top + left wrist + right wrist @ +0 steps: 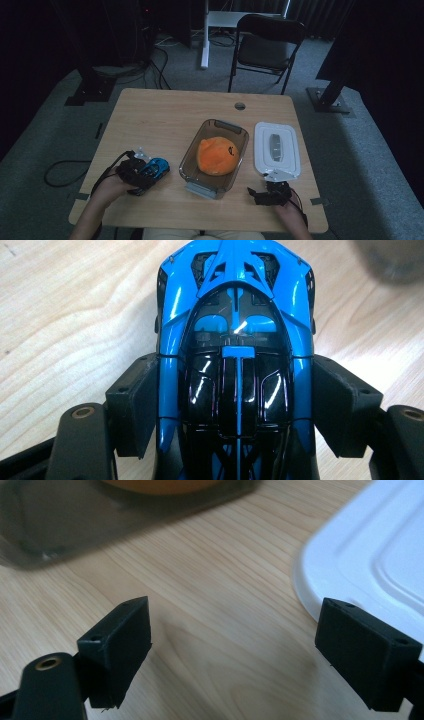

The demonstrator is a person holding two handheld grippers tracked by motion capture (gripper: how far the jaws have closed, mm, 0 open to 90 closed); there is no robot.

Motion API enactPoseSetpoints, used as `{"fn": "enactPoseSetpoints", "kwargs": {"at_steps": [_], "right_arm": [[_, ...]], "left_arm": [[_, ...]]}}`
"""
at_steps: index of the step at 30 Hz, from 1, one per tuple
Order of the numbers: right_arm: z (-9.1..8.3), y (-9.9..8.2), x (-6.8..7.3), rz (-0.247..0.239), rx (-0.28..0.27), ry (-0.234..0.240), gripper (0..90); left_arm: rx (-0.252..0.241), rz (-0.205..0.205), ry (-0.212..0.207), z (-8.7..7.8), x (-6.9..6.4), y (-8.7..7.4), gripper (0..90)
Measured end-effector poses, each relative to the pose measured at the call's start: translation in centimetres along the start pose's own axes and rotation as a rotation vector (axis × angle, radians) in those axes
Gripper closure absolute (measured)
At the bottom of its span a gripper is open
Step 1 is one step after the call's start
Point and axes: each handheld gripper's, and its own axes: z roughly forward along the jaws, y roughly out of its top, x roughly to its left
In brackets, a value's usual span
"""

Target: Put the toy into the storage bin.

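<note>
**Blue toy car clamped in the left gripper; right gripper open beside the lid**

Blue toy car (235,355), glossy with a black canopy, sits between the left gripper's (235,410) two black jaws in the left gripper view, a pad pressed against each flank, its wheels hidden below its body.

Under everything lies the wooden table (160,120), pale and grained, with a small round hole near its far edge. Beyond it, on the grey carpet, stands a dark folding chair (265,47).

At the middle of the table rests a clear rectangular container (190,162), lid off, set at a slight angle. Inside it sits an orange plush toy (217,155), round and soft, with a dark mark on its upper side.

Just to the right of the container, apart from it, lies the white lid (276,148), flat on the wood, with a grey tab at its centre.

Near the table's front left, the person's left hand (107,187) holds the gripper with the car, well apart from the container's left wall.

At the front right, the right gripper (270,192) lies low by the lid's near edge. In its own view the jaws stand wide apart with nothing between them, bare wood showing in the gap, the right pad overlapping the lid's (380,555) corner; whether it touches, I cannot tell.
</note>
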Motion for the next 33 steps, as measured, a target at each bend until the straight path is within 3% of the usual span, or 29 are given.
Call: {"fn": "enactPoseSetpoints", "kwargs": {"at_steps": [12, 15, 21, 24, 33], "right_arm": [[2.8, 2.8, 3.1, -0.038, -0.025, 0.066, 13.5], [3.3, 3.2, 3.7, -0.035, -0.026, 0.068, 13.3], [4.0, 3.7, 4.3, -0.038, -0.016, 0.064, 13.3], [4.5, 4.0, 4.8, -0.04, -0.019, 0.042, 12.9], [6.2, 5.3, 6.4, -0.035, -0.015, 0.03, 12.3]], "left_arm": [[-0.027, 0.015, 0.018, -2.4, 0.1, 2.3, 29.0], [-0.035, 0.014, 0.008, -3.0, 0.4, 2.8, 29.0], [-0.045, 0.029, 0.045, -4.3, 0.6, 3.6, 29.0], [-0.062, 0.025, 0.033, -5.5, 1.0, 4.0, 28.9], [-0.081, 0.071, 0.072, -8.2, 0.8, 6.5, 28.9]]}}
